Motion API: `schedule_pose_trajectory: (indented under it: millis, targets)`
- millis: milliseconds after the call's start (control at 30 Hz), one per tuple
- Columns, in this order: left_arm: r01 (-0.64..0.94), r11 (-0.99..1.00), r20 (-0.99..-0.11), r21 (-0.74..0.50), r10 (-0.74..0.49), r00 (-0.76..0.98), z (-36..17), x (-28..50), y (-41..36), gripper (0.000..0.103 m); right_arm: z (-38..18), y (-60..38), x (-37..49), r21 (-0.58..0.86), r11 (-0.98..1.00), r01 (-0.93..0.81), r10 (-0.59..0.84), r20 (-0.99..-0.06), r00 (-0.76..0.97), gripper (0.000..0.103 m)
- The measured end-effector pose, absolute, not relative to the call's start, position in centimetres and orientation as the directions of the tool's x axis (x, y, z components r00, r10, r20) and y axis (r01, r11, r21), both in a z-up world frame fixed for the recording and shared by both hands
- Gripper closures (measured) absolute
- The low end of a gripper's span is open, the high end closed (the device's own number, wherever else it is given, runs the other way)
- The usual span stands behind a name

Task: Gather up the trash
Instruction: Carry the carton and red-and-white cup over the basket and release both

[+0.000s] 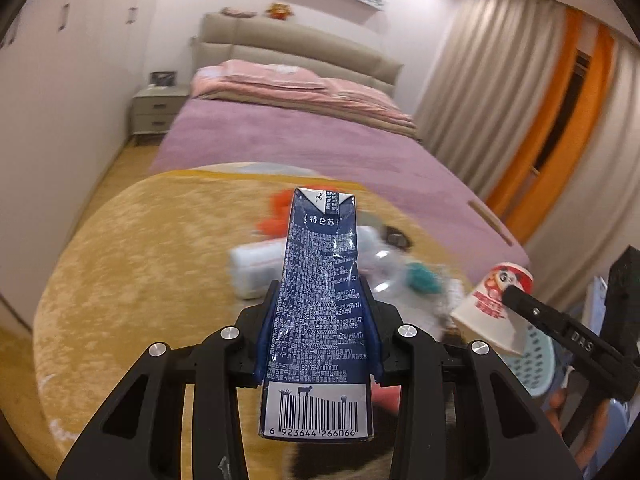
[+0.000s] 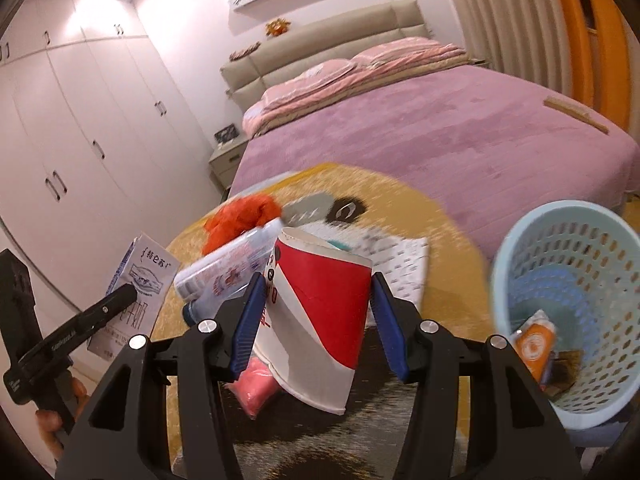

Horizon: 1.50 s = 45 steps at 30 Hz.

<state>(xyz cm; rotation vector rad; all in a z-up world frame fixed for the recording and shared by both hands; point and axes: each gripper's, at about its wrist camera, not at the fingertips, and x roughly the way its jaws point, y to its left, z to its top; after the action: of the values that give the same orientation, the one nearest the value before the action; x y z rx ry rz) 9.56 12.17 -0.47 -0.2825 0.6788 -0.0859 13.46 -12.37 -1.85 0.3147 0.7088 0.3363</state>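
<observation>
The milk carton point(image 1: 320, 312) is held in the left gripper point(image 1: 320, 340), whose 2 blue pads press on its narrow sides near the barcode end, and it is above the round yellow rug point(image 1: 120, 280), not resting on it. Its long axis runs along the gripper's fingers: the folded top points forward and away toward the bed point(image 1: 300, 140), the barcode end toward the camera, and the body is a little dented where the pads squeeze. The paper cup point(image 2: 320, 320), red and white, sits between the jaws of the right gripper point(image 2: 320, 320), which are closed on its wall at a middle width; the cup is tilted, its crushed mouth up and away, its base down toward the camera. Both things look lifted clear of the other trash, so I judge the step in hand to be the carrying, after the pick and before the drop. The pale blue basket point(image 2: 568, 304) stands to the right of the rug, with 1 orange packet point(image 2: 534, 346) already inside. The next move calls for bringing each gripper over the basket rim and opening it there, the cup first because it is nearer. On the rug a clear bottle point(image 2: 228, 268), an orange rag point(image 2: 240, 216), a pink piece point(image 2: 256, 388) and a printed wrapper point(image 2: 400, 268) remain to collect.
</observation>
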Motion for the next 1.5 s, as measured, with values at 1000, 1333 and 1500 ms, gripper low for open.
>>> schedule_pose_trajectory:
  millis: [1000, 1333, 1500]
  targets:
    - [0.446, 0.857, -0.663, -0.259, -0.494, 0.563, -3.2, 14.8, -14.6, 0.068, -9.0, -34.4, 11.7, 0.398, 0.871, 0.289, 0.084, -0.700, 0.709, 0.053]
    - [0.502, 0.816, -0.700, -0.287, -0.537, 0.472, -5.4, 16.6, -19.7, 0.067, -12.6, -35.8, 13.3, 0.380, 0.869, 0.317, 0.101, -0.763, 0.638, 0.052]
    - [0.497, 0.812, -0.706, -0.307, -0.544, 0.453, -6.3, 17.6, -20.6, 0.059, -13.1, -36.3, 13.7, 0.386, 0.864, 0.324, 0.116, -0.777, 0.618, 0.042]
